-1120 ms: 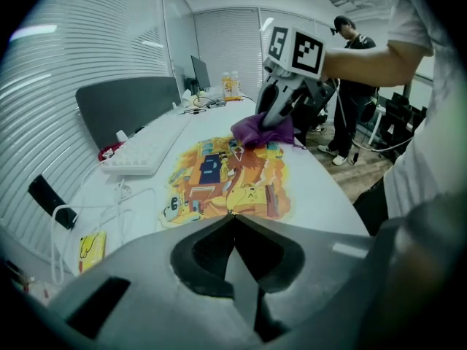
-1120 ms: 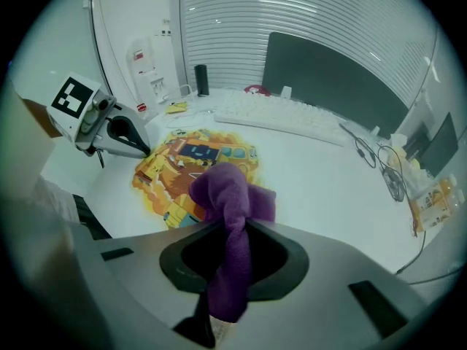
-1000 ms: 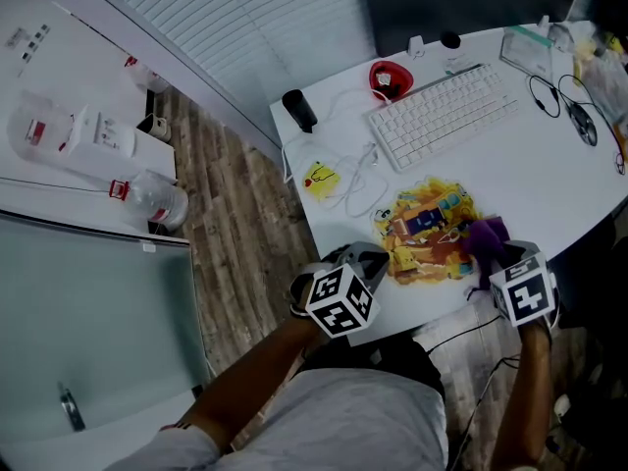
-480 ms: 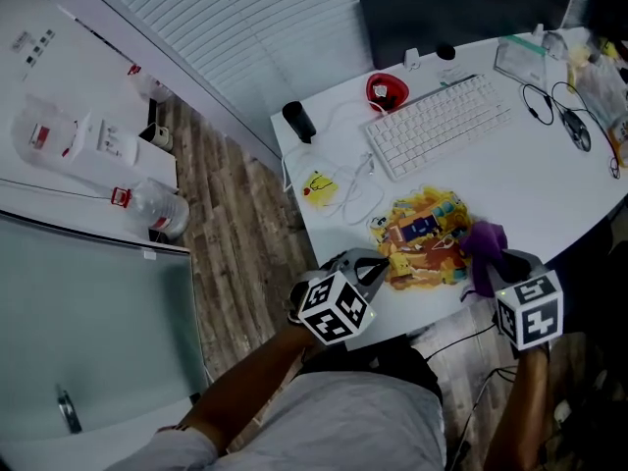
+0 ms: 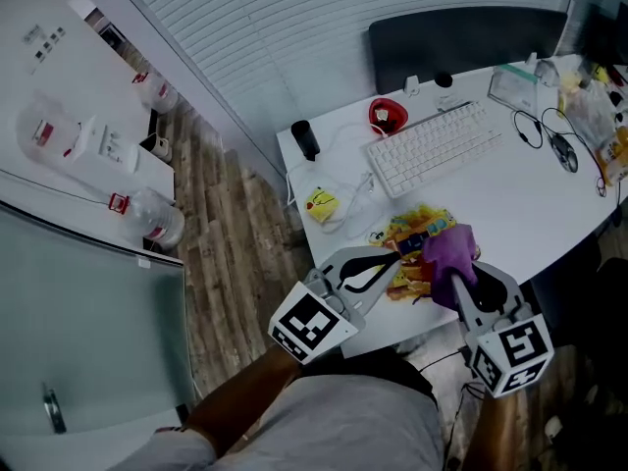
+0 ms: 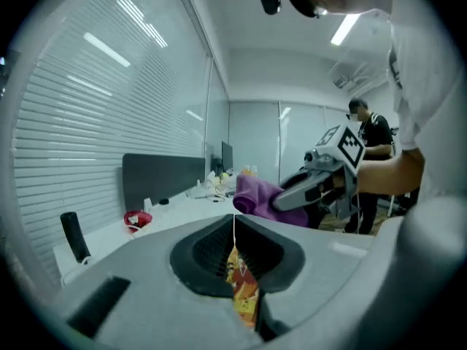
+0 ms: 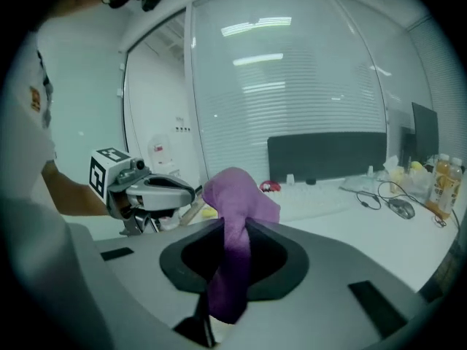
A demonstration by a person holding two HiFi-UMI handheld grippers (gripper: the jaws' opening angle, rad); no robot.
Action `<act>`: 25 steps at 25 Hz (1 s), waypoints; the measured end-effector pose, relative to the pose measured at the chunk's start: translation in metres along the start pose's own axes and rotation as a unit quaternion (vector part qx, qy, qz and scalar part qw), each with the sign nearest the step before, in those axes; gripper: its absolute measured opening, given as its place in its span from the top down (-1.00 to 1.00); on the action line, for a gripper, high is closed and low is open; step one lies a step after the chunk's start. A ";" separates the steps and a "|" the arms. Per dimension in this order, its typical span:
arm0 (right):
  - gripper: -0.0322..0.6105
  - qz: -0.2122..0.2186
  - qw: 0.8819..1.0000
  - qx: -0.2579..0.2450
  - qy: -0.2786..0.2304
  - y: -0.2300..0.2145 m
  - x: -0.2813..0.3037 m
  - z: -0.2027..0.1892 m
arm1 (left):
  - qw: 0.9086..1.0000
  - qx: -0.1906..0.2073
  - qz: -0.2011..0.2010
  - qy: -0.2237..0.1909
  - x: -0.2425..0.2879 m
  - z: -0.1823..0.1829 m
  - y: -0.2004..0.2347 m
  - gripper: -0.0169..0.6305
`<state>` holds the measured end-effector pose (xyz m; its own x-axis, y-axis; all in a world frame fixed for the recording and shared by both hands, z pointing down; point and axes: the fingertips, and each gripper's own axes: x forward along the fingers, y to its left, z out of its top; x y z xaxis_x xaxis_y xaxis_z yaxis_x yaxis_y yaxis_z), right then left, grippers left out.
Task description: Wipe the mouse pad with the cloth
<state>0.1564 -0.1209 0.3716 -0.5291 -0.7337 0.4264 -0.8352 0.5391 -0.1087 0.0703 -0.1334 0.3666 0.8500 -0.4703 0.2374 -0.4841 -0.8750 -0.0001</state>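
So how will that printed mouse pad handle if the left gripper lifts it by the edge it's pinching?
Probably floppy: the mouse pad shows as a thin sliver between the shut jaws of the left gripper, so it may droop. Being so thin, it is likely light. It might slide on the smooth desk when the cloth in the right gripper pushes it.

Yellow-orange printed pad (image 5: 417,232) at the desk's (image 5: 530,204) near edge, one edge pinched in left gripper (image 5: 391,260). Purple cloth (image 5: 449,256), bunched, clamped in right gripper (image 5: 457,281), over pad's right part; contact unclear.
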 end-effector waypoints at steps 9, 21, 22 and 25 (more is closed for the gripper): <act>0.69 0.023 0.989 0.023 -0.146 0.036 -0.023 0.070 | 0.995 -0.013 0.034 -0.091 -0.035 0.068 0.001 0.90; 0.70 0.042 0.967 0.025 -0.249 0.060 -0.049 0.101 | 0.989 0.013 0.048 -0.143 -0.061 0.102 -0.004 0.90; 0.70 0.042 0.967 0.025 -0.251 0.060 -0.049 0.100 | 0.988 0.015 0.048 -0.145 -0.062 0.102 -0.004 0.90; 0.70 0.043 0.966 0.023 -0.256 0.063 -0.051 0.100 | 0.988 0.025 0.050 -0.142 -0.063 0.102 -0.006 0.90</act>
<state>0.1161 -0.0910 0.2527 -0.5920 -0.8015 -0.0840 -0.7843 0.5970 -0.1685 0.0401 -0.1104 0.2526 0.8261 -0.5613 -0.0493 -0.5634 -0.8241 -0.0585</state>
